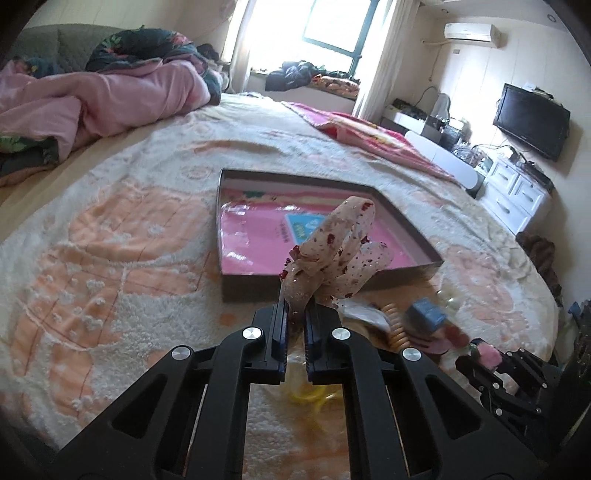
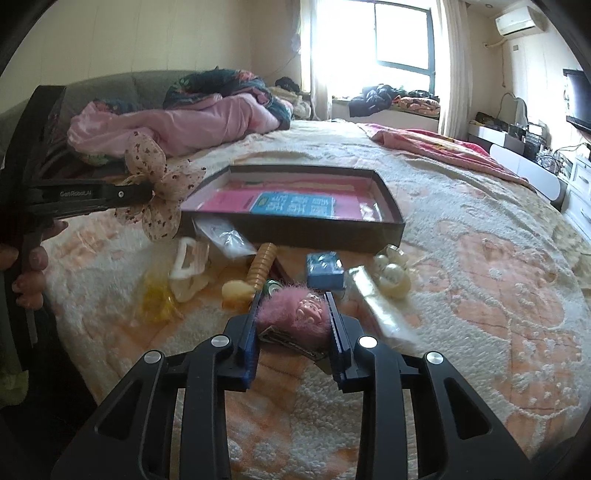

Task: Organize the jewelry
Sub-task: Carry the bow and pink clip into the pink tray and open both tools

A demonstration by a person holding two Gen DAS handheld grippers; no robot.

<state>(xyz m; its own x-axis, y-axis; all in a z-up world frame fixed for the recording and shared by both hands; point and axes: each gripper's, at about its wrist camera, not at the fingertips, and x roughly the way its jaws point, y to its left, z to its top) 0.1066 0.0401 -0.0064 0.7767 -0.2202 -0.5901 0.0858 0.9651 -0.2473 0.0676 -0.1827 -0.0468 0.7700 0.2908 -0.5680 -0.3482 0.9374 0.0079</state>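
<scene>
Pinching a sheer floral fabric bow (image 1: 332,254) between its narrowly spaced jaws, the left gripper (image 1: 295,314) is holding the bow raised above the bed's cream and peach bedspread (image 1: 110,258), with the bow's loops standing in front of the near wall of the shallow dark box (image 1: 424,271). From the right wrist view the same bow (image 2: 159,188) is hanging at the tip of the left gripper (image 2: 149,194), left of the box (image 2: 391,221) and above the spread.

The right gripper (image 2: 293,314) is closing on a fluffy pink hair accessory (image 2: 291,314), its two blue-padded fingers (image 2: 334,317) pressing against the fuzz on either side while the piece is lying low on the bedspread (image 2: 480,295).

Just beyond it, a loose pile is lying on the bed in front of the box: a ribbed amber clip (image 2: 262,266), a small blue box (image 2: 325,269), a cluster of large pearls (image 2: 393,278), a white claw clip (image 2: 188,267), yellow rings (image 2: 157,299) and a clear plastic packet (image 2: 227,236). The pile is sitting between the grippers and the box, some pieces touching one another.

The box is lying open farther up the bed, showing a pink card with a blue label (image 2: 291,203) on its floor. Behind it, a rumpled pink quilt (image 2: 177,125) is bunching near the head of the bed, and a bright window (image 2: 391,33) is glowing at the back.
</scene>
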